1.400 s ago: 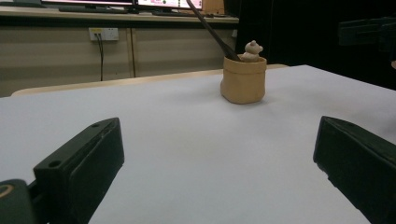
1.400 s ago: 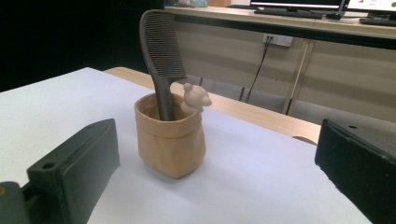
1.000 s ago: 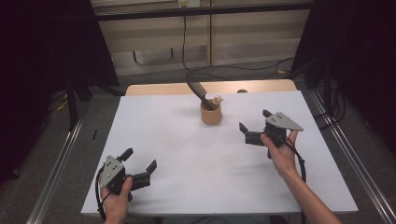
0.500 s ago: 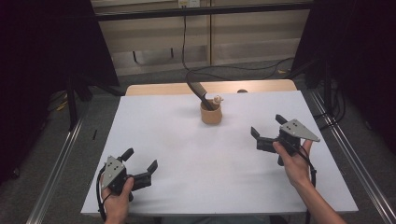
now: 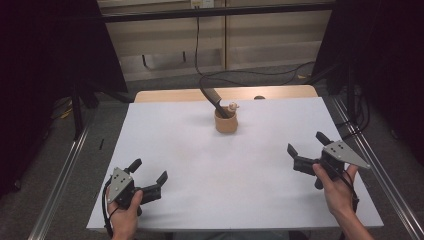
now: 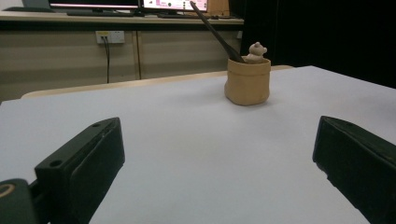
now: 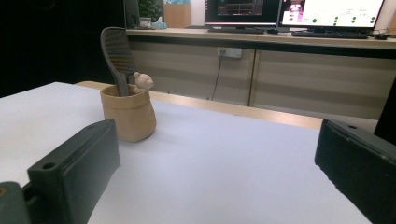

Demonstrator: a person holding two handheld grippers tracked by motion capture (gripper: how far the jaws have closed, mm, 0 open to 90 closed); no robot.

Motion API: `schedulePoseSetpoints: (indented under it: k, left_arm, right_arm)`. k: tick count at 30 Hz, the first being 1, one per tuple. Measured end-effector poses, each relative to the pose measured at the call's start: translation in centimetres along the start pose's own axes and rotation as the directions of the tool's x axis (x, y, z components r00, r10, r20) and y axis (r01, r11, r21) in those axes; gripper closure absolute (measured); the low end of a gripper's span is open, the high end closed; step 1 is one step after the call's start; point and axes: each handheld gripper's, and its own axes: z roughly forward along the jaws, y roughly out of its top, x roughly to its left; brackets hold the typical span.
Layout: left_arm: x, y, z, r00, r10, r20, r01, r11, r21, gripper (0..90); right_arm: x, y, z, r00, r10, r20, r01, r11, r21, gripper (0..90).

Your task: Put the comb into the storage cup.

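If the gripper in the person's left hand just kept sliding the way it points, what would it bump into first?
Probably the tan cup holding a dark comb. The left gripper, jaws open, faces bare white table until then, though it may pass just beside the cup.

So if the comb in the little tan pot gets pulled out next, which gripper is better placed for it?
Probably the right gripper: it sits nearer the tan pot, jaws open and facing it. The comb leans away toward the left gripper, which is lower on the table and farther off.
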Motion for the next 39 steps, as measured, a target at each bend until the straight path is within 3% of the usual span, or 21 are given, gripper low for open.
schedulePoseSetpoints:
  k: [11, 17, 20, 23, 25, 29, 33, 39]
  left_arm:
    - [-0.3, 0.2, -0.5, 0.9999, 0.015, -0.009, -0.015, 0.9994, -0.031, 2.4]
    - [-0.4, 0.0, -0.4, 0.9997, 0.019, -0.016, -0.02, 0.9997, -0.016, 2.4]
    - [-1.0, -0.2, -0.2, 0.9995, 0.016, -0.026, -0.017, 0.9997, -0.02, 2.4]
    - [-1.2, -0.3, -0.1, 0.9999, 0.014, -0.007, -0.015, 0.9998, -0.011, 2.4]
    - [-1.2, -0.3, -0.1, 0.9996, 0.025, -0.013, -0.025, 0.9997, -0.003, 2.4]
    - [-0.9, -0.2, -0.2, 0.9999, 0.007, -0.015, -0.007, 0.9999, -0.012, 2.4]
    - [-0.8, -0.2, -0.1, 1.0, -0.007, -0.004, 0.007, 0.9998, -0.017, 2.3]
    - [-0.5, -0.3, 0.0, 0.9994, -0.014, -0.031, 0.014, 0.9998, -0.015, 2.3]
  right_arm:
    - [-0.3, -1.6, -3.2, 0.998, -0.022, 0.059, 0.021, 1.0, 0.02, 0.0]
    - [-0.5, -2.7, -4.7, 0.9973, -0.03, 0.067, 0.026, 0.998, 0.054, 0.0]
    - [-0.7, -3.8, -5.4, 0.9964, 0.009, 0.084, -0.013, 0.999, 0.049, 0.0]
    - [-0.7, -4.1, -6.0, 0.9941, -0.019, 0.107, 0.014, 0.999, 0.041, 0.0]
    - [-0.9, -4.0, -6.1, 0.9941, -0.013, 0.108, 0.012, 1.0, 0.012, 0.0]
    - [-0.6, -4.7, -5.8, 0.9946, -0.026, 0.1, 0.02, 0.998, 0.059, 0.0]
    - [-0.4, -4.6, -5.8, 0.9944, -0.035, 0.1, 0.03, 0.998, 0.048, 0.0]
    - [-0.4, -4.7, -5.4, 0.9966, -0.029, 0.077, 0.025, 0.998, 0.052, 0.0]
